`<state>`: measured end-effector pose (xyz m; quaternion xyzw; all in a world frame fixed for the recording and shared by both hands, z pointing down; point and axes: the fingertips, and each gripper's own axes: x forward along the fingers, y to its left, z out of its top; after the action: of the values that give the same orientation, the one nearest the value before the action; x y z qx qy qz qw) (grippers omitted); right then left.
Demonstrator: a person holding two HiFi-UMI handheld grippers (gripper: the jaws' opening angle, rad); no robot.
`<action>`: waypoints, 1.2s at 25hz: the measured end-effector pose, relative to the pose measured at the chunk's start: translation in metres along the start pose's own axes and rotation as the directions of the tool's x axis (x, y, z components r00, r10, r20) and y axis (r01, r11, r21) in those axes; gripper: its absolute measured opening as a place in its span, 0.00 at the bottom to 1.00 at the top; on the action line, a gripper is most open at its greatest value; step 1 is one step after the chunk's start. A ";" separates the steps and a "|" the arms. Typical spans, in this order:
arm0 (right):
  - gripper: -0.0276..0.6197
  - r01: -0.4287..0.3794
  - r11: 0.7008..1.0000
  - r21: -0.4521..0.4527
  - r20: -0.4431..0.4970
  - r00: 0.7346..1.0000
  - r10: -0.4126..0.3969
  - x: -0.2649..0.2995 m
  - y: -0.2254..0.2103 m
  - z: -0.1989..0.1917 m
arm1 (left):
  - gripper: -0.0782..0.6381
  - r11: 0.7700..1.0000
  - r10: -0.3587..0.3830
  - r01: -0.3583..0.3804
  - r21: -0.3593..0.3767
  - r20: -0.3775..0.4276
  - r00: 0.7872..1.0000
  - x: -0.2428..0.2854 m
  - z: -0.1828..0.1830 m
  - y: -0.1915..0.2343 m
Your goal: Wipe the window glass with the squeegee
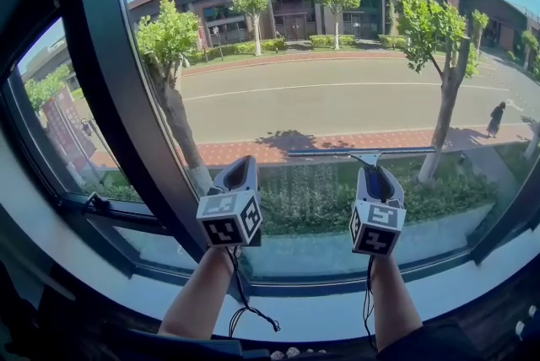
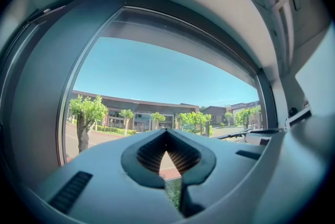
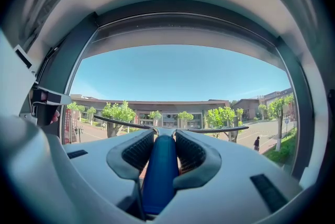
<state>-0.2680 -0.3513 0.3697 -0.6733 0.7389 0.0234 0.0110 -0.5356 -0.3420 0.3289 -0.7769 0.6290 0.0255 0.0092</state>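
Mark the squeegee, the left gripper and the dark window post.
squeegee (image 3: 159,176), right gripper view, on its blue handle.
left gripper (image 2: 166,134), left gripper view, midway between its fingers.
window post (image 1: 105,72), head view, on its middle stretch.

Blue-handled squeegee (image 3: 159,170), blade level, seemingly pressed against the window glass (image 1: 337,89).

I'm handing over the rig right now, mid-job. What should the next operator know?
Left gripper: shut, empty, raised beside the right one.
Right gripper: shut on the squeegee, by its blue handle.
Its blade lies level at the lower part of the window glass; contact can't be confirmed.
Done: no telling how much is wiped.
Left: wipe the pane.
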 end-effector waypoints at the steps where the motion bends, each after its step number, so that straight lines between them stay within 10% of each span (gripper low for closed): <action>1: 0.24 0.000 1.000 0.003 -0.007 1.000 0.000 -0.002 0.000 0.002 | 0.11 1.000 0.006 -0.006 0.002 0.002 1.000 -0.001 0.002 0.002; 8: 0.24 -0.003 1.000 -0.019 0.025 1.000 0.003 -0.013 0.011 0.049 | 0.11 0.999 0.041 -0.042 0.031 0.016 0.999 -0.011 0.018 0.027; 30: 0.25 0.037 0.998 -0.045 0.466 0.885 -0.012 -0.019 0.210 0.493 | 0.11 0.976 -0.195 0.180 0.127 0.125 0.973 -0.031 0.136 0.118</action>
<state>-0.4824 -0.2890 -0.1172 -0.6573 0.7054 0.2034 0.1704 -0.6609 -0.3297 0.1969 -0.8275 0.5511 0.0415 0.0992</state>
